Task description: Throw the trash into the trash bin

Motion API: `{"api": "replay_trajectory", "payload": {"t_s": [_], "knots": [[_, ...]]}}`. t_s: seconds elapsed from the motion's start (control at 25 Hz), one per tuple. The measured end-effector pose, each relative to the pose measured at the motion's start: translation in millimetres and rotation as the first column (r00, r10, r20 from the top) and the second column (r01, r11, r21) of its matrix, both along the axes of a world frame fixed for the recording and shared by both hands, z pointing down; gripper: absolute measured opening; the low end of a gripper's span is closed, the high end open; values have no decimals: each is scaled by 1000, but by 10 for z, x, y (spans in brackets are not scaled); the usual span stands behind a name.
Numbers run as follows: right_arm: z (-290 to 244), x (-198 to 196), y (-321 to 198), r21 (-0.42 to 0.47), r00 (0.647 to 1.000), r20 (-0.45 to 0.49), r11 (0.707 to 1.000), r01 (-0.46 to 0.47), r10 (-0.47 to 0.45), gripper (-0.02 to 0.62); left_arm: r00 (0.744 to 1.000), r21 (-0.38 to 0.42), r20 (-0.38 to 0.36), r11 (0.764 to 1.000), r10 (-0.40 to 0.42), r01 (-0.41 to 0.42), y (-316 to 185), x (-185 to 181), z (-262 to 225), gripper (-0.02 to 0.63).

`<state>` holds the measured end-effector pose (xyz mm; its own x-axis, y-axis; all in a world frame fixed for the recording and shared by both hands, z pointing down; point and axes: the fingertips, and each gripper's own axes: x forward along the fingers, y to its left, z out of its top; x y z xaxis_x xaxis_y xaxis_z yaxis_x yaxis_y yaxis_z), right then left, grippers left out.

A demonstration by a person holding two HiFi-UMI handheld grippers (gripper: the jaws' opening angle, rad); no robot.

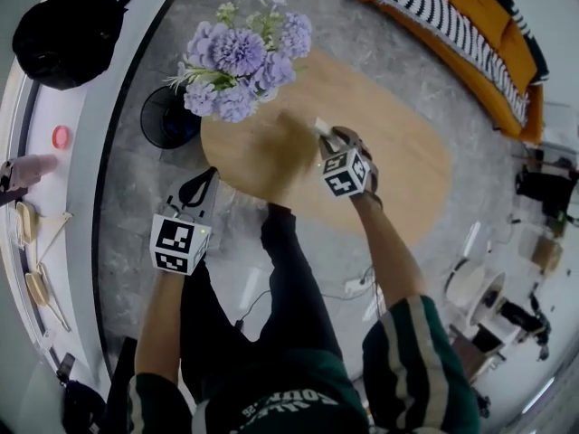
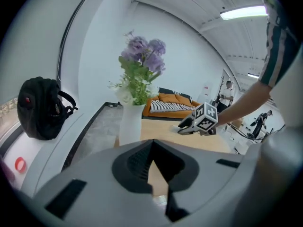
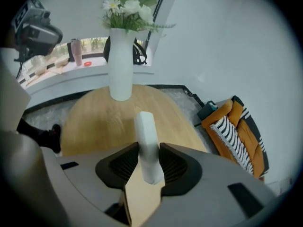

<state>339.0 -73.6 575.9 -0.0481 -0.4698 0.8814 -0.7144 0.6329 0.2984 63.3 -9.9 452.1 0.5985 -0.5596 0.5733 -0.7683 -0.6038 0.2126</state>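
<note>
Carry step: we had the white trash point(image 3: 146, 141) clamped in the right gripper point(image 1: 324, 134) above the table point(image 1: 407, 152); left gripper point(image 1: 201, 185) jaws together, empty. Next probably needed: over the bin point(image 1: 167, 116), release.

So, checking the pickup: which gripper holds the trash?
The right gripper: it is shut on a white piece of trash. The left gripper is shut, empty.

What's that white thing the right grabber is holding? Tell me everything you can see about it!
It is a long white piece of trash, smooth and soft-looking. It may be folded paper or tissue, but the material cannot be told for sure. The right gripper pinches its lower part between both jaws, and its blunt top end sticks out ahead of them. It is held up over the wooden table and seems to touch nothing but the jaws.
</note>
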Motion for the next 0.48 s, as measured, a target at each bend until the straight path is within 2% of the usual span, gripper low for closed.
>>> {"api": "replay_trajectory", "payload": {"t_s": [0.12, 0.28, 0.48], "knots": [[-172, -591, 93, 5, 994, 103, 999, -37, 36, 137, 999, 5, -2, 999, -46, 46, 74, -355, -40, 0], [-291, -1382, 188, 16, 975, 220, 999, -40, 36, 137, 993, 10, -2, 993, -117, 117, 171, -891, -38, 0], [-297, -2334, 296, 10, 955, 296, 1000, 7, -9, 137, 981, 12, 7, 981, -194, 194, 303, -1579, -2, 0]]}}
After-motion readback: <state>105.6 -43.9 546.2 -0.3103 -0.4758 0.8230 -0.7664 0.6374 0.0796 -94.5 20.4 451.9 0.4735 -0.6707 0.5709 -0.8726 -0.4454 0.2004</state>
